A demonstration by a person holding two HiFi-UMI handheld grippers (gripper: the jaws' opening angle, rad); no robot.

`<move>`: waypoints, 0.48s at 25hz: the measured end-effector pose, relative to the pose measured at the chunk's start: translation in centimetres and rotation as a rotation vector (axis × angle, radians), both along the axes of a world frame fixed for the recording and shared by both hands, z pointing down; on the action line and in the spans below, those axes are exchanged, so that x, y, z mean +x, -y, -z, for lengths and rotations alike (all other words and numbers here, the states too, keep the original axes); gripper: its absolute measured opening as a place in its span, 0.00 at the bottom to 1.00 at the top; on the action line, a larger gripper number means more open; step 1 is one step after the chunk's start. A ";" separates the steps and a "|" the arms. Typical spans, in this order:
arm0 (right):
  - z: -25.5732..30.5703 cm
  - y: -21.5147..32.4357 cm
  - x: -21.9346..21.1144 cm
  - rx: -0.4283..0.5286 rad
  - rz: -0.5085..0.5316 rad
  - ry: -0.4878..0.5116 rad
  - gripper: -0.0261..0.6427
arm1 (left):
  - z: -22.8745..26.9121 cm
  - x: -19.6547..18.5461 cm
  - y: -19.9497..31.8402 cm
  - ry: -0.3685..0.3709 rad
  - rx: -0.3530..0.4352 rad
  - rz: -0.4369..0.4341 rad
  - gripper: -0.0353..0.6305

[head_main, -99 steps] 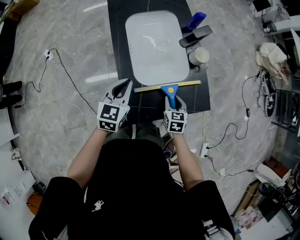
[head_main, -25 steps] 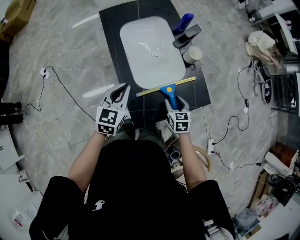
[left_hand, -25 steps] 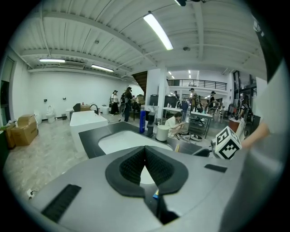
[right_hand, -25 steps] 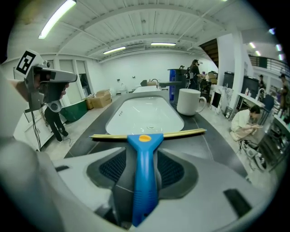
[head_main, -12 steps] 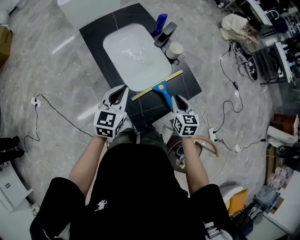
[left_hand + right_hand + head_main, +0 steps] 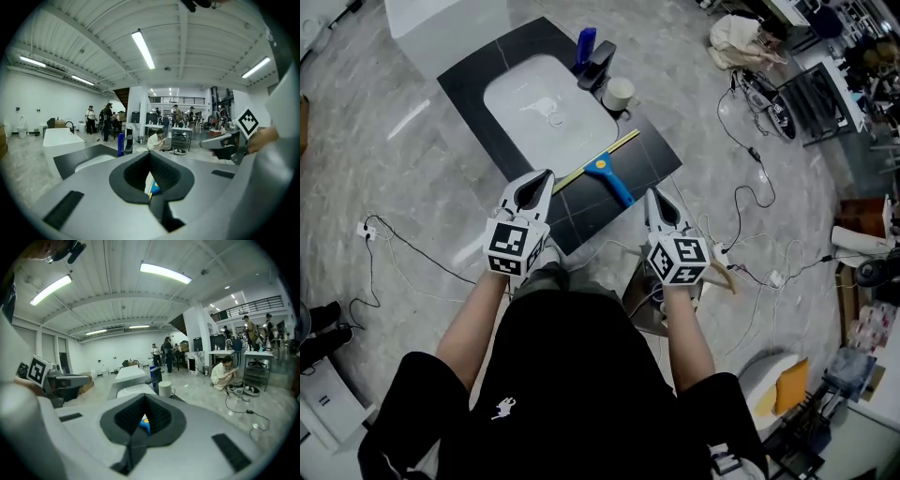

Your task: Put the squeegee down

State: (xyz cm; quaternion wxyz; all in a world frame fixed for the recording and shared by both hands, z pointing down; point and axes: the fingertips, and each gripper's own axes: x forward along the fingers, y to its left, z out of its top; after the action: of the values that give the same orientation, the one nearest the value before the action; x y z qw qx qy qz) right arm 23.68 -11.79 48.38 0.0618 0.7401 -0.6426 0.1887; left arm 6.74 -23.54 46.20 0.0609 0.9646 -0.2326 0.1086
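Entry, head view. The squeegee with blue plastic handle and long yellow blade lies flat on the black tiled counter slab, set down. Its blade runs along the near side of the white oval basin. The handle points back toward me, between the two tools.

Right gripper: its own view shows the dark pads meeting at the tips, so the jaws are closed. They have just been closing, and nothing is pinched between them. A scrap of the blue handle shows only through the hollow behind the pads, further off. This gripper hangs near the handle's end and is apart from it.

Left gripper: jaws likewise pressed together and empty in its own view. It hangs near the blade's left end without touching it.

Beyond the basin I note a blue bottle, a black tap fitting and a white mug, grouped at the slab's far side. The grey marble floor around the slab carries loose cables.
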 end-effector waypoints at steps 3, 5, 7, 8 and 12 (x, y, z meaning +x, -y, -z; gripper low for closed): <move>1.3 -2.3 -0.2 0.025 -0.001 -0.001 0.04 | 0.8 -0.2 -2.1 -0.004 0.017 0.014 0.06; 2.1 -3.9 -0.4 0.040 0.004 -0.008 0.04 | 1.4 -0.6 -3.6 -0.008 0.027 0.032 0.06; 3.1 -5.6 -0.7 0.057 0.015 -0.016 0.04 | 1.9 -1.2 -5.2 -0.012 0.036 0.057 0.06; 3.6 -6.4 -0.8 0.067 0.021 -0.017 0.04 | 2.1 -1.4 -6.0 -0.013 0.040 0.071 0.06; 5.4 -9.7 -0.9 0.093 0.048 -0.030 0.04 | 2.6 -2.0 -9.6 -0.008 0.050 0.118 0.06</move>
State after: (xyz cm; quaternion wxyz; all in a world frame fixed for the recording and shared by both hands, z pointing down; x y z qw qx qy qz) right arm 22.74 -2.12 42.96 0.0414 0.7292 -0.6673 0.1460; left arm 4.75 -13.93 43.55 0.0441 0.9508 -0.2913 0.0954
